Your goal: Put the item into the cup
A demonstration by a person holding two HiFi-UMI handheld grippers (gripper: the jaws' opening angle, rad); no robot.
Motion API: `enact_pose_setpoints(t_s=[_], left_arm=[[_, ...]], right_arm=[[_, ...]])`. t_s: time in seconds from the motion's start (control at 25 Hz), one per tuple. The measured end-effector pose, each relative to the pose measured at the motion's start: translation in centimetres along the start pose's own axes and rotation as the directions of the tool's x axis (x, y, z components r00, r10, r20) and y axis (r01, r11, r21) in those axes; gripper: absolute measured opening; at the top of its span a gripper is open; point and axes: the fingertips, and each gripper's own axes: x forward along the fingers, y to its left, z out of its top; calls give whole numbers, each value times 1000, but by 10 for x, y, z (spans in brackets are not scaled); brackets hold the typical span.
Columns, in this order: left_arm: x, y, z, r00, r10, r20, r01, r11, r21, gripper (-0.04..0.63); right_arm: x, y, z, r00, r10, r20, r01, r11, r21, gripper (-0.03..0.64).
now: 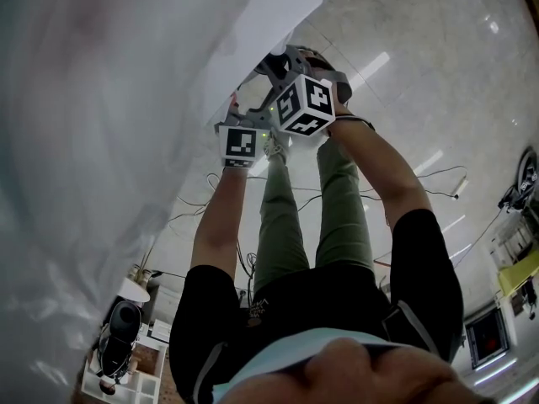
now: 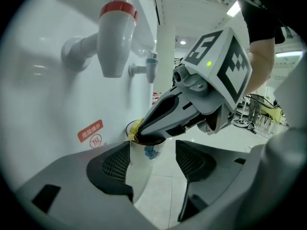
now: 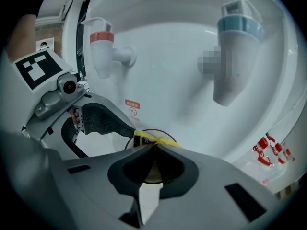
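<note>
A white paper cup [image 2: 144, 164] with a blue print stands between the jaws of my left gripper [image 2: 152, 148], which is shut on it and holds it in the air before a water dispenser. My right gripper [image 3: 154, 146] is shut on a yellow packet [image 3: 147, 139], pinched at its tips right over the cup's mouth [image 3: 151, 174]. From the left gripper view the right gripper [image 2: 137, 137] reaches down from the right, and the packet [image 2: 135, 127] lies on the rim. The head view shows only both marker cubes [image 1: 290, 108] side by side; the cup is hidden there.
The white dispenser wall [image 3: 182, 75] rises close behind the cup, with a red tap [image 3: 102, 51] and a blue tap [image 3: 235, 47] above. A red warning label [image 2: 90, 132] sits under the red tap. Light floor tiles [image 2: 158, 195] lie below.
</note>
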Motion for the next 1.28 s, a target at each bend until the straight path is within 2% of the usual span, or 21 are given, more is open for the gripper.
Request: enact_pose_setpoints(t_s=[0.28, 0.6, 0.88, 1.28], left_arm=[[-2, -3, 0, 1000, -5, -19, 5, 1000, 10, 305], [-11, -4, 4, 1000, -6, -18, 7, 1000, 16, 305], [-41, -12, 20, 999, -28, -16, 28, 999, 27, 305], [-99, -41, 63, 993, -108, 48, 107, 994, 30, 304]], right_arm=[[-24, -7, 9, 992, -33, 118, 20, 993, 114, 48], [-50, -16, 13, 981, -78, 176, 35, 971, 236, 48], [-99, -17, 29, 950, -181, 256, 62, 908, 414, 48], [-186, -11, 51, 882, -373, 288, 168, 820, 547, 48]])
